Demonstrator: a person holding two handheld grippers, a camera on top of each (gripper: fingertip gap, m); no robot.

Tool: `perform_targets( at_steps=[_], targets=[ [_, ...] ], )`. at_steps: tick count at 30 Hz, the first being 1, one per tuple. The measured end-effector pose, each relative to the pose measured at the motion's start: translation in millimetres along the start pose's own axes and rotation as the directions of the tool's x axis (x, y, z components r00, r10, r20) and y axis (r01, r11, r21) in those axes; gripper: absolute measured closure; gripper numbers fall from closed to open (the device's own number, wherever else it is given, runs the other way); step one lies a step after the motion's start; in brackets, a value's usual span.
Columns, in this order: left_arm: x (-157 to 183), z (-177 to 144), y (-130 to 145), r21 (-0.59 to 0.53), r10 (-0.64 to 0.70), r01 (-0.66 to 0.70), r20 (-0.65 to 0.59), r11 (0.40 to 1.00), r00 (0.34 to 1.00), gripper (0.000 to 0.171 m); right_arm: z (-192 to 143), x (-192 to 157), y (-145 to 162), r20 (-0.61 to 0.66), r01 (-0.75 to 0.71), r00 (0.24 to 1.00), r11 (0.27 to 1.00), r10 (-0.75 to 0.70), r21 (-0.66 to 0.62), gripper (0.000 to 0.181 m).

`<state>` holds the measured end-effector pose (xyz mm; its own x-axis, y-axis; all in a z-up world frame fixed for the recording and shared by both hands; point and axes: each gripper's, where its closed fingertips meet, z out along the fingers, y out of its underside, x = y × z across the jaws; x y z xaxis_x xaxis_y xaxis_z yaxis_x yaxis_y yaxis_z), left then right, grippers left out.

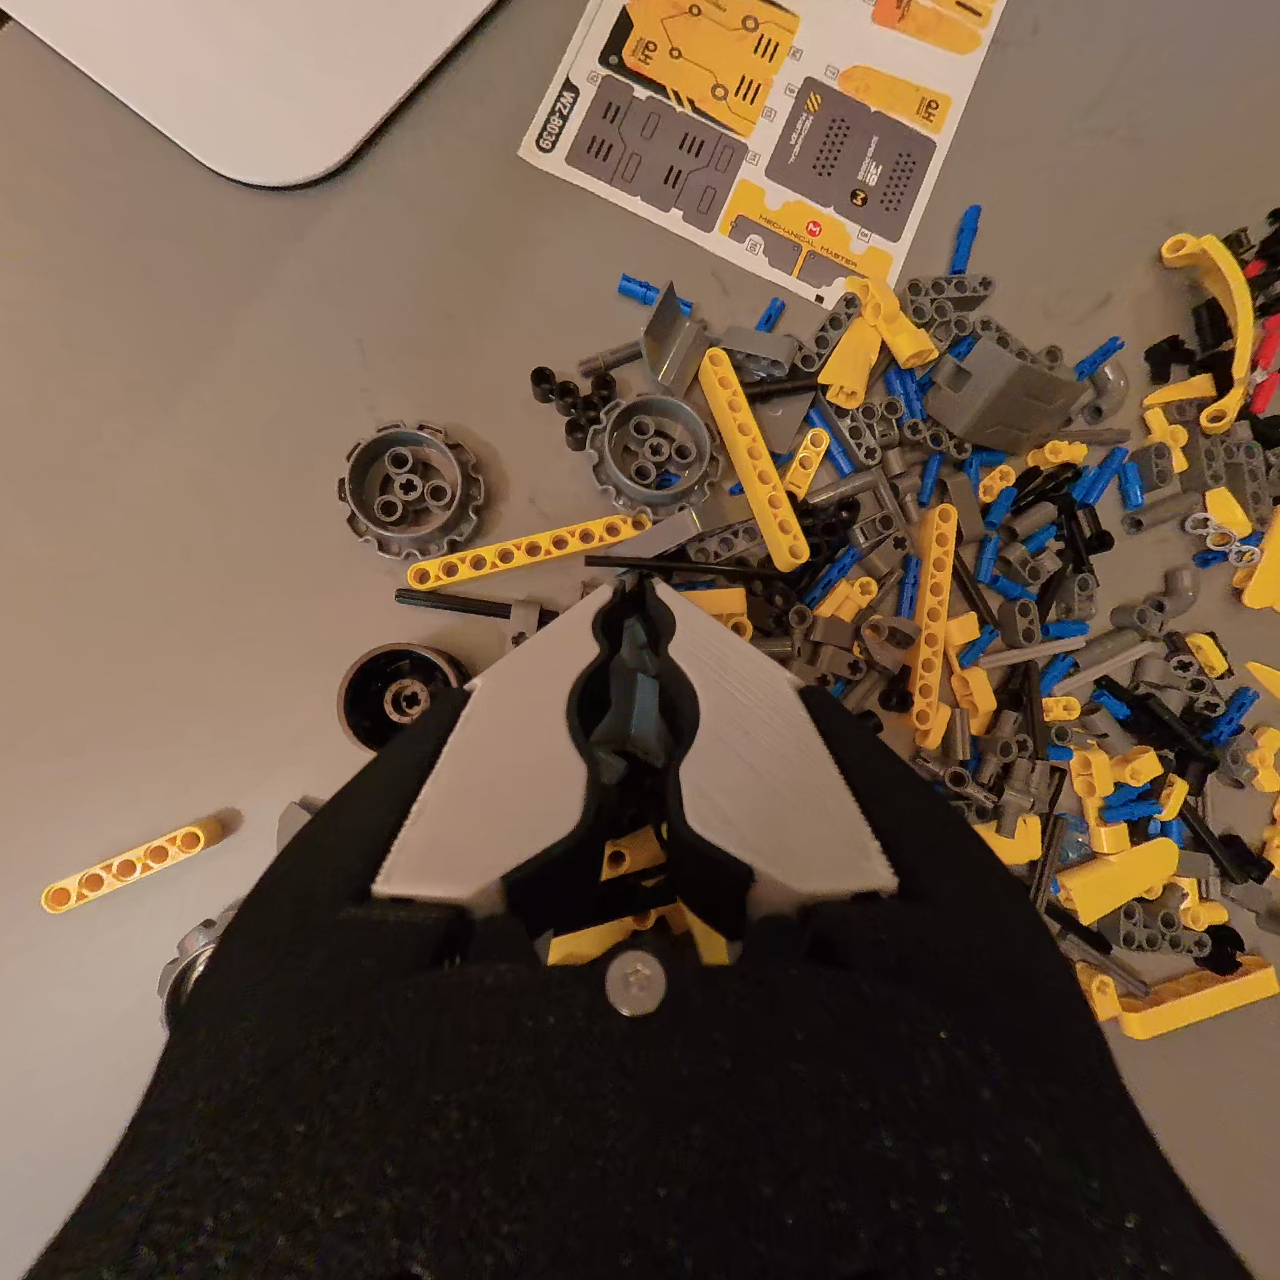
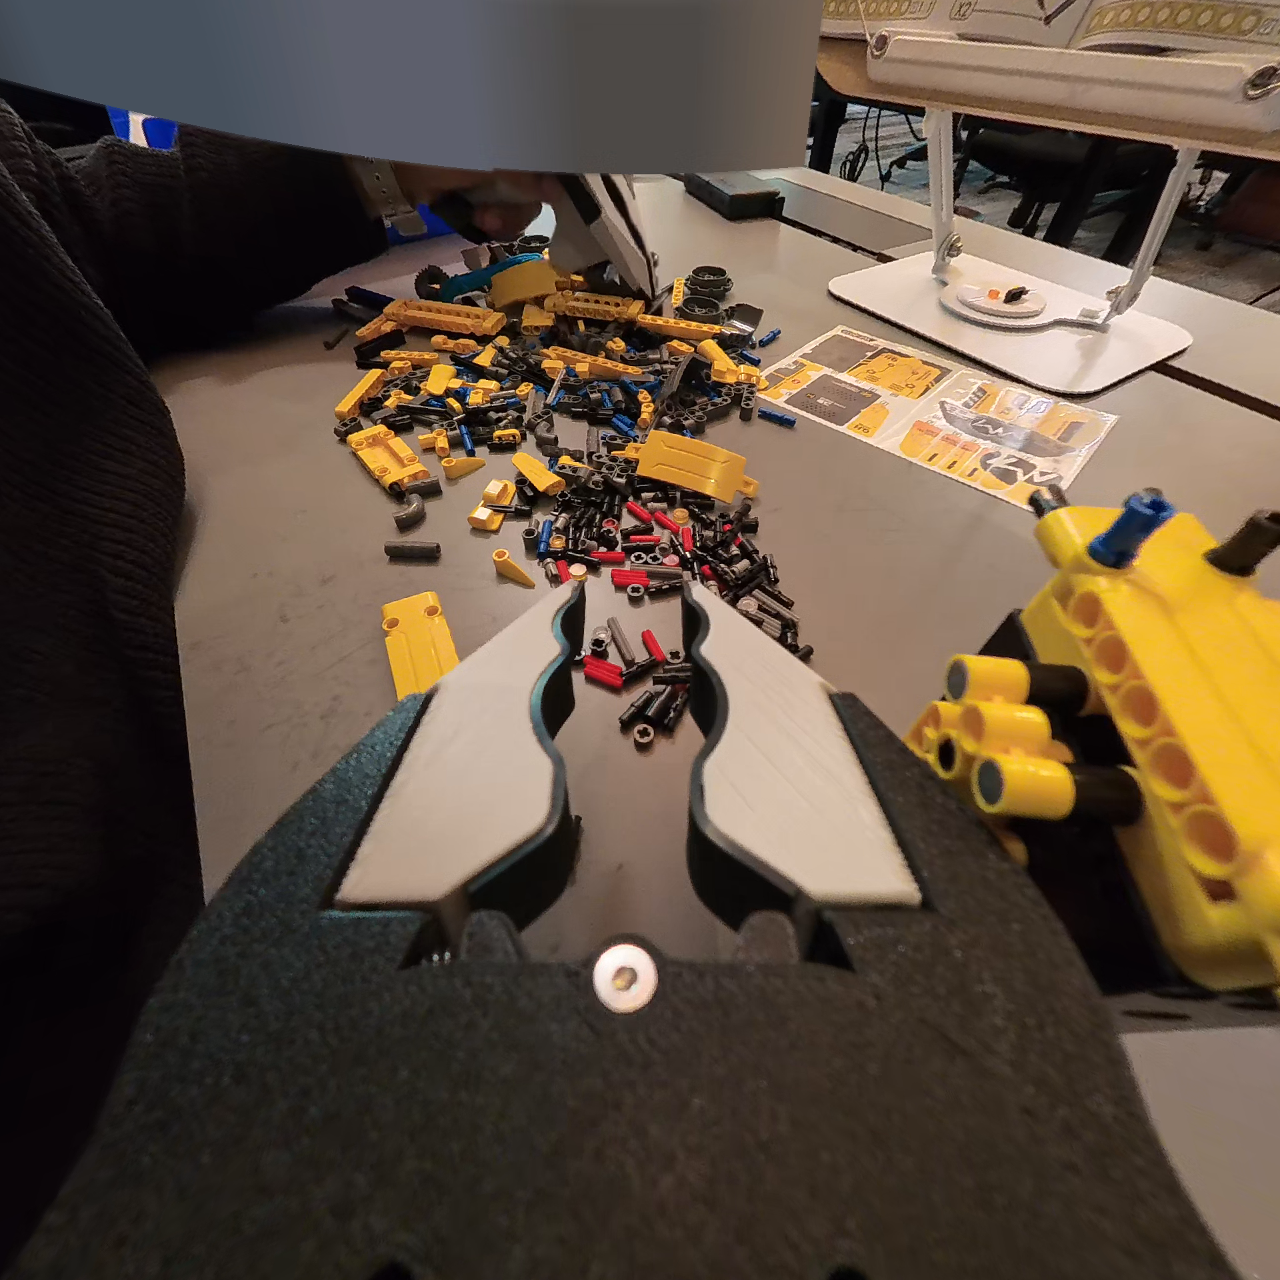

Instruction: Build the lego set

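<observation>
My left gripper (image 1: 634,589) sits at the near edge of the brick pile (image 1: 970,589), jaws pinched on a dark grey piece (image 1: 637,699). To its left the grey table (image 1: 208,415) is mostly bare, broken only by 2 grey toothed wheels (image 1: 410,489), a black wheel (image 1: 398,699) and a short yellow beam (image 1: 131,866). My right gripper (image 2: 632,596) hangs with jaws apart over scattered red and black pins (image 2: 644,665); a yellow assembly (image 2: 1122,748) crowds its right side, a dark sleeve (image 2: 83,485) walls off its left.
</observation>
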<state>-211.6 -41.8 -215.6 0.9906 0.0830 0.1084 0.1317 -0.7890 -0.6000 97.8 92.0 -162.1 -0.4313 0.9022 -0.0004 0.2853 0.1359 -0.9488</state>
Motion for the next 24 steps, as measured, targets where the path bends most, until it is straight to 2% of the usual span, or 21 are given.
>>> perform_targets(
  at_steps=[6,14,24],
  targets=[
    [1,-3,2,0.0,0.013,-0.013,0.004,1.0,1.0,0.168,-1,0,-1,0.002,0.0,1.0,1.0,0.0,0.008,0.154],
    [-1,-15,-4,0.075,-0.001,0.0,0.014,0.997,1.0,0.171,-1,-1,-1,-0.001,0.008,1.0,1.0,-0.008,0.005,0.154],
    [-4,-9,1,0.052,0.039,-0.042,0.062,0.998,0.997,0.17,0,-1,0,-0.001,0.006,1.0,1.0,-0.006,-0.002,0.154]
  ],
)
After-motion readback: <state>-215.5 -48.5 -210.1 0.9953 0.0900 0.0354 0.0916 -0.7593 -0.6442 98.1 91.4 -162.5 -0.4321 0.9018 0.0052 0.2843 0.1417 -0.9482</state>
